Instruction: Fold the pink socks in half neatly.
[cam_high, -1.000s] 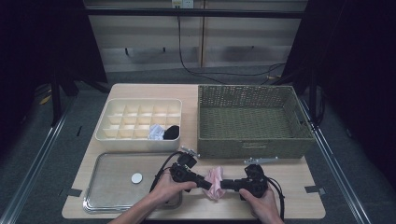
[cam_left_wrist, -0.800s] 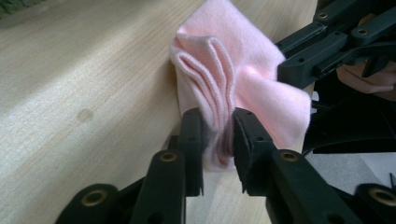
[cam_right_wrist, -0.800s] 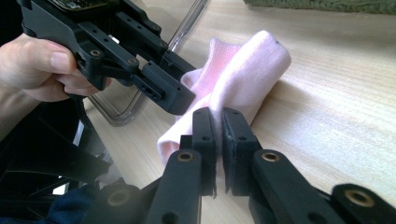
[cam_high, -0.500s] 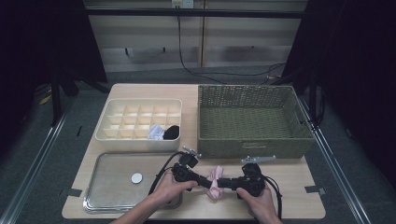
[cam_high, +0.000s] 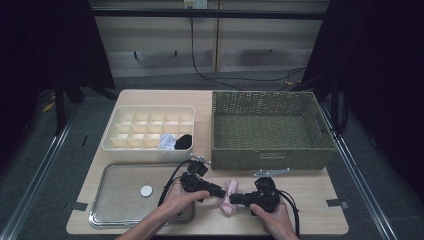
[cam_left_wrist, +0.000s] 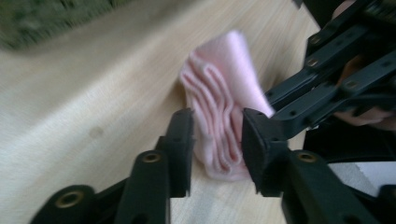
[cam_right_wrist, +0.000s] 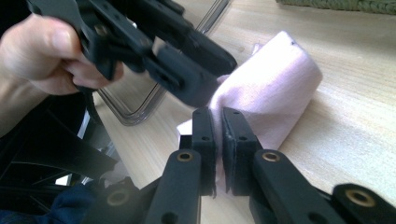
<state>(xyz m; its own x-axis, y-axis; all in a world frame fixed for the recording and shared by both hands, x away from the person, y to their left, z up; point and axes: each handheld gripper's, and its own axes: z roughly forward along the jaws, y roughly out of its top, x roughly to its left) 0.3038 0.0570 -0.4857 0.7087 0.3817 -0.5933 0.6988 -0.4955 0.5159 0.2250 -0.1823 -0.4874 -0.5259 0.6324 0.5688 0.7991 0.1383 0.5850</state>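
On the desk, near edge: we see a folded pink cloth lying on the bare wood of the desk, between our two grippers and in front of the wicker basket.
Left gripper: our left gripper comes at the cloth from the tray side; its fingers stand apart on either side of the folded edge, and we see a gap on each side of the cloth.
Right gripper: our right gripper meets it from the other side; its fingers are pressed nearly together with a thin fold of the cloth pinched between them.
Cloth: one end is lifted slightly where the right fingers pinch it.
Nearby: a metal tray lies just left of the cloth; a compartment box sits behind it.
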